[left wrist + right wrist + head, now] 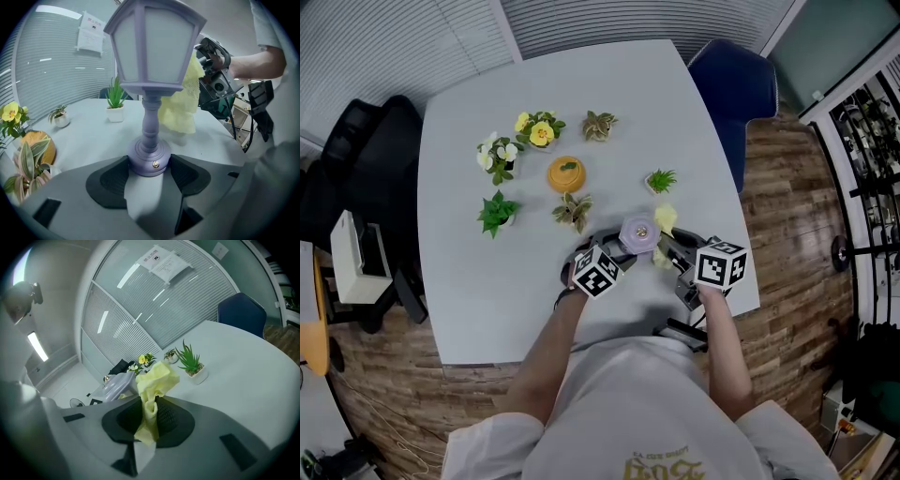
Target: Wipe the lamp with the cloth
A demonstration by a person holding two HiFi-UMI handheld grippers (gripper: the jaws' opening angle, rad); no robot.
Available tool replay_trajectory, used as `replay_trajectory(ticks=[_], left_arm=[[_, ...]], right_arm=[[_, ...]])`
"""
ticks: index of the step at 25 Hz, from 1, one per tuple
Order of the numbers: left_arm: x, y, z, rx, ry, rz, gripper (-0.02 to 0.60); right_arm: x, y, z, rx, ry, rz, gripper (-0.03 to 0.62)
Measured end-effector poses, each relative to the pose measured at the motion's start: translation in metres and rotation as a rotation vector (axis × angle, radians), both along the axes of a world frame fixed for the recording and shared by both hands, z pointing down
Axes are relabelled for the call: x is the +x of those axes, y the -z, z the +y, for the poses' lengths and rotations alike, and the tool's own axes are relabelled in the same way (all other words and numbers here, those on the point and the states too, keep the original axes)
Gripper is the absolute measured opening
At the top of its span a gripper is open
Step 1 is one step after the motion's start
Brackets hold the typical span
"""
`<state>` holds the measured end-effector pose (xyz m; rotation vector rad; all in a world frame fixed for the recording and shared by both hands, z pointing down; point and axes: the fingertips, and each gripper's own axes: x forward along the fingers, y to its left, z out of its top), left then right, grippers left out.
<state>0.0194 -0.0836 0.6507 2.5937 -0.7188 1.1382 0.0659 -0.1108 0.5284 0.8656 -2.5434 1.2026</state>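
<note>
A lavender lantern-shaped lamp (154,51) stands upright on the white table (487,281); from above its top (639,232) shows near the front edge. My left gripper (149,173) is shut on the lamp's round base, a pad pressing on each side. A yellow cloth (152,385) sticks up, bunched, from my right gripper (149,416), which is shut on it. In the left gripper view the cloth (180,108) hangs against the right side of the lamp's shade, with the right gripper (213,79) behind it. The lamp's shade (117,385) lies just left of the cloth.
Several small potted plants stand beyond the lamp: a green spiky one (660,180), a striped-leaf one (574,210), yellow flowers (539,129). An orange round pot (566,172) sits among them. A blue chair (736,89) is at the table's far right. The table's front edge (581,347) is close.
</note>
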Motion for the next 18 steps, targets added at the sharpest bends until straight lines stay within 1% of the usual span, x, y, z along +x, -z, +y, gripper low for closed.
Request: replay_trajectory(ticks=[13,18], left_arm=[[-0.001,-0.001,0.001,-0.009,0.003,-0.004,0.285],[-0.001,0.0,0.002,-0.01,0.005,-0.003,0.285]], right_arm=[[0.0,0.011,0.021,0.087,0.073,0.077,0.061],[-0.004,0.013,0.031,0.125,0.122,0.107,0.061]])
